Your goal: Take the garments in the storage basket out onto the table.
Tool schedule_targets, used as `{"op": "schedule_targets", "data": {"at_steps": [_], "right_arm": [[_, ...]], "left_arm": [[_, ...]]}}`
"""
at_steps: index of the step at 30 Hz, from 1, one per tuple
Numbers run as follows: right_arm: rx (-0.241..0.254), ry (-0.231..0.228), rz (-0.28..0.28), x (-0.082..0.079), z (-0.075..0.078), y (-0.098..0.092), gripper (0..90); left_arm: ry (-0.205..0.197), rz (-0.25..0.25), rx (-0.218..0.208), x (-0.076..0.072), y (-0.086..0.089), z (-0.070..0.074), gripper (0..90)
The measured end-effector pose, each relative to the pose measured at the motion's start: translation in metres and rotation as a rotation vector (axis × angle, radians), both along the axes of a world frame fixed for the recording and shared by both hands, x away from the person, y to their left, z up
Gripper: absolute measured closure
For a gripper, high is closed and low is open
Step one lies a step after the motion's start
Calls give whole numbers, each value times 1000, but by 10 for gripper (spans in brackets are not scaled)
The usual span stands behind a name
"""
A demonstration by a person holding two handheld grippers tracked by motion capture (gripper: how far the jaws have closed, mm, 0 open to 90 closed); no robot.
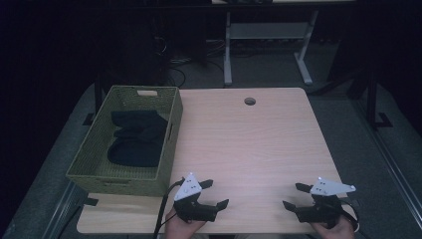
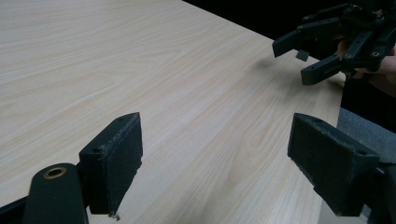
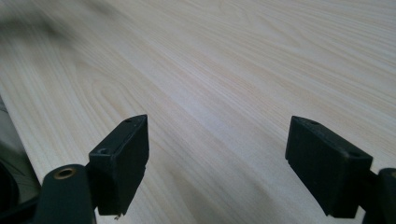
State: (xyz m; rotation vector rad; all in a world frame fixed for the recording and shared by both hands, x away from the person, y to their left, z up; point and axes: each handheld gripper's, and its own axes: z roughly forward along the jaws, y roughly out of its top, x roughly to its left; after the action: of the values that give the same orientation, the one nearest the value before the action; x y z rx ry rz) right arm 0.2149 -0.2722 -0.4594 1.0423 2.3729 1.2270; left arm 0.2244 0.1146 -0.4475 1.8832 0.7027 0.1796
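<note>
Both grippers sit low at the near edge of the wooden table [image 1: 249,144], each held in a hand coming in from the bottom of the high view. Left gripper [image 1: 215,193] is near the table's near-left part, jaws spread wide, nothing between them, tips aimed rightward across the board; a black cable trails down from it off the near edge. Right gripper [image 1: 293,195] is near the near-right corner, jaws also spread wide and empty, tips aimed leftward, so the two face each other, well apart with bare wood between. Each carries a grey three-cornered plate on top. In the left gripper view, its own two black jaws stand far apart over plain wood grain, and the right gripper [image 2: 303,60] shows farther off at upper right, open, held in a hand at the table edge. In the right gripper view, the two jaws stand equally wide over bare tabletop, not touching anything. Green woven basket [image 1: 164,159] sits on the table's left side, overhanging the left edge, just behind the left gripper, not touching it. Dark folded cloth [image 1: 137,137] lies inside the basket, filling most of its floor. A round cable hole [image 1: 250,101] sits near the far edge.
</note>
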Motion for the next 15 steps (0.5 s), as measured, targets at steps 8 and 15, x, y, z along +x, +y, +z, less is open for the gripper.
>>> {"op": "schedule_targets", "data": {"at_steps": [8,15], "right_arm": [[0,-6,-8,0,1,-1,206],[0,-7,-14,-1,1,-1,199]], "left_arm": [[-6,-11,-8,-1,-2,4,178],[-6,-28,-39,-2,0,15,189]]}}
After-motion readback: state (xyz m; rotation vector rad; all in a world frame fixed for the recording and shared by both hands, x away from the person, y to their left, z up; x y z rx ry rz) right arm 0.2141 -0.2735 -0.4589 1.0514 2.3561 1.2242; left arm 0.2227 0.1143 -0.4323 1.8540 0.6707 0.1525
